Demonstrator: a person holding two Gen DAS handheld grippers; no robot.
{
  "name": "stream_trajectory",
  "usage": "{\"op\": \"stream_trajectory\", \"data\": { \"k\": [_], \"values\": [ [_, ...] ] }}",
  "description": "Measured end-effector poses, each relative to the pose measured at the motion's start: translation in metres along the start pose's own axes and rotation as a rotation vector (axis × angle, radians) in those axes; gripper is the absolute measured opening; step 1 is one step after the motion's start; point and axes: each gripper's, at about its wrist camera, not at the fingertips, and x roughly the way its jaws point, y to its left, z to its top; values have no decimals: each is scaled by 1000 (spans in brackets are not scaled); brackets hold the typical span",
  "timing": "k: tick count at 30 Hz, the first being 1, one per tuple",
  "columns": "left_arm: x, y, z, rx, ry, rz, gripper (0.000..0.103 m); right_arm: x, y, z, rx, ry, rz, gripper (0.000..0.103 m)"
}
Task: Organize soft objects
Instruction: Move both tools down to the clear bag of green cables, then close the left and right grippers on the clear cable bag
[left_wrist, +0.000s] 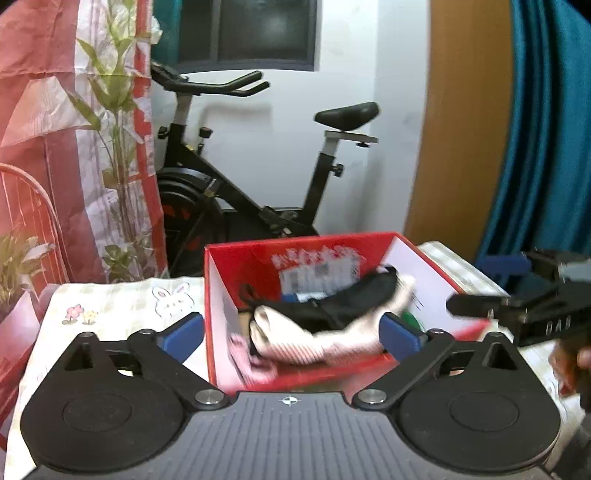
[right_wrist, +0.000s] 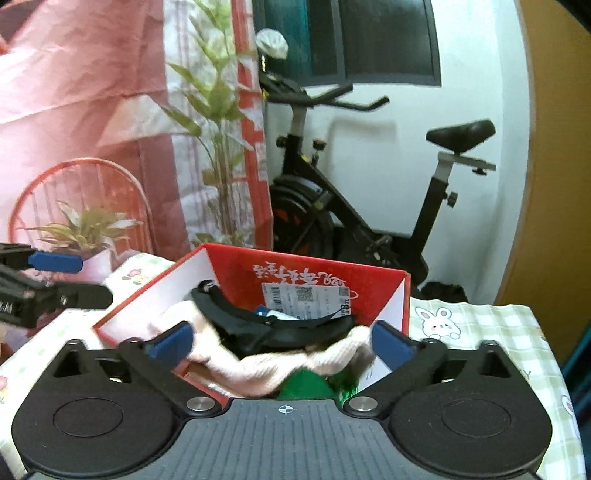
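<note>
- Pink-white soft cloth (left_wrist: 332, 343) lies inside the red box (left_wrist: 258, 254), draped over a black strap (left_wrist: 354, 299)
- Left gripper (left_wrist: 291, 328) spread wide, pads clear of the cloth
- Right gripper (right_wrist: 280, 341) likewise spread, just before the box's near edge on the bunny tablecloth (right_wrist: 480, 325)

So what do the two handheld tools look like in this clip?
Both look alike. The left tool and the right tool each have a ribbed dark grey body with a small crosshair mark, two round black discs, black linkage arms on silver pivot pins, and blue pads on the fingers. In the left view the right tool's side shows pale lettering, too blurred to read. No sleeve can be made out.
</note>
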Motion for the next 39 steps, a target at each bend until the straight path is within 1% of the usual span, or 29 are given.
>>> {"op": "stream_trajectory", "data": {
  "k": [2,6,9,11,12,13,15,16,17,21,23,25,27,30,33,37,39],
  "values": [
    [-8,-6,-16,0,20,-4,103,-14,3,-11,-12,-14,-2,103],
    [-7,-13,-47,-52,80,1,103,-28,8,-40,-25,-10,-22,103],
    [-2,-15,-68,-91,108,5,103,-30,17,-71,-43,28,-26,103],
    [1,-16,-80,-113,127,22,103,-26,22,-95,-63,84,-34,103],
    [2,-16,-84,-121,132,34,103,-23,25,-105,-73,106,-37,103],
    [1,-17,-88,-122,127,64,103,-20,28,-117,-91,132,-38,103],
    [0,-21,-93,-115,117,145,103,-13,33,-134,-126,175,-46,103],
    [0,-20,-95,-121,114,172,103,-10,35,-140,-138,194,-48,103],
    [-2,-18,-97,-134,107,176,103,-8,36,-144,-146,206,-46,103],
    [-3,-7,-104,-190,94,156,103,2,46,-151,-202,236,-47,102],
    [-6,-5,-110,-220,70,143,103,5,50,-154,-230,244,-43,102],
    [-6,-5,-114,-238,55,129,103,7,51,-155,-248,247,-66,102],
    [-7,-7,-116,-232,54,122,103,11,45,-154,-233,255,-82,101],
    [-3,-11,-118,-207,51,116,103,13,32,-153,-170,257,-75,97],
    [-3,-12,-121,-202,49,109,103,16,20,-150,-119,253,-80,90],
    [-3,-13,-120,-189,37,96,102,16,13,-144,-75,219,-78,83],
    [-3,-14,-120,-172,29,84,101,18,11,-139,-72,203,-76,82]
  ]
}}
